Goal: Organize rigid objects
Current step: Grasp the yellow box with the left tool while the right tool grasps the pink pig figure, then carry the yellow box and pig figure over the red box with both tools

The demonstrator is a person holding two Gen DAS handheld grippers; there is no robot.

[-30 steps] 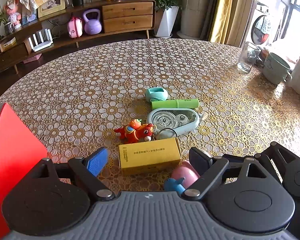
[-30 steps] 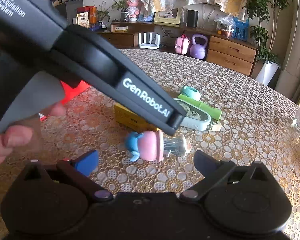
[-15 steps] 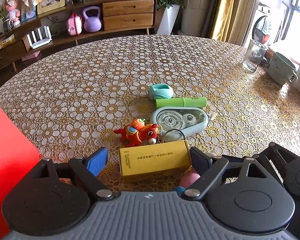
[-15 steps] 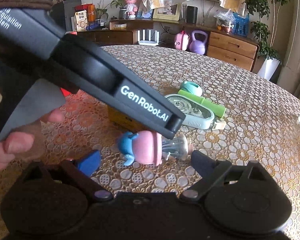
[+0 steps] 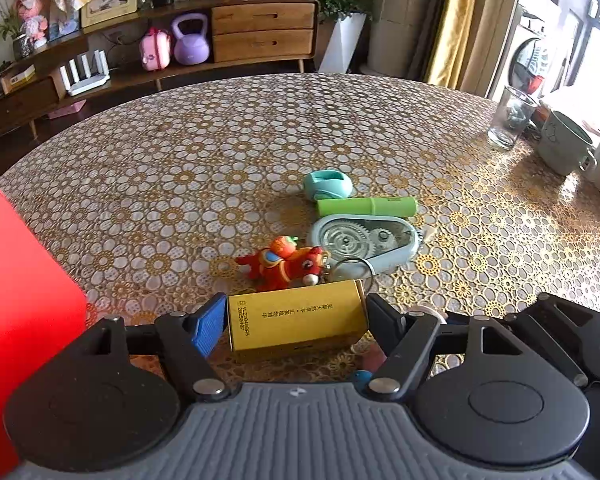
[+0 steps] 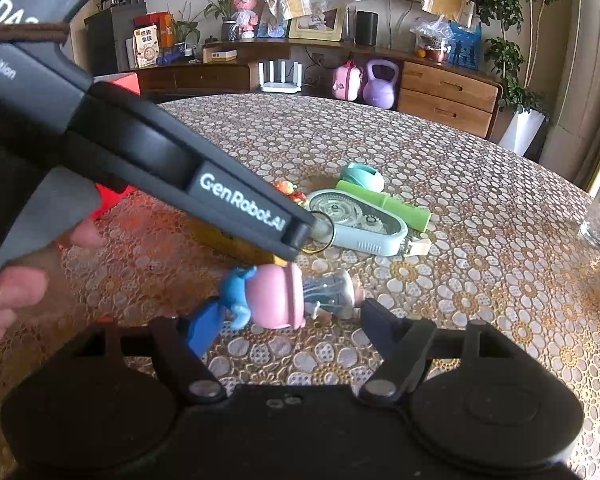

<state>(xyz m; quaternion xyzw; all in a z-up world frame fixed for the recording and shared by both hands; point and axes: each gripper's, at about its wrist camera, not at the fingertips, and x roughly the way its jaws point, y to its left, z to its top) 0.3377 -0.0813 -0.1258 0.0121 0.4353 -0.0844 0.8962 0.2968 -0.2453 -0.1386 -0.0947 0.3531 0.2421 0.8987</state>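
Observation:
A yellow box [image 5: 300, 312] lies on the patterned tablecloth between the fingers of my left gripper [image 5: 296, 322]. Its jaws are closing, and the blue pad [image 5: 208, 326] and the black finger both touch the box's ends. In the right wrist view, a pink-and-blue toy figure [image 6: 276, 296] with a clear end lies on its side between the fingers of my right gripper [image 6: 288, 320]. Those jaws are closing too, and a sliver of gap still shows at the right finger. The left gripper's housing [image 6: 140, 148] crosses this view and hides most of the box.
Beyond the box lie a red horse keyring [image 5: 284, 264], a pale blue correction-tape dispenser [image 5: 364, 240], a green tube [image 5: 366, 207] and a small teal item [image 5: 328, 184]. A red box [image 5: 20, 320] stands at the left. A glass [image 5: 510, 118] and a green mug [image 5: 564, 148] are far right.
The left gripper has moved forward around the yellow box and its jaws have narrowed onto it. The right jaws have narrowed around the toy figure, which has not moved.

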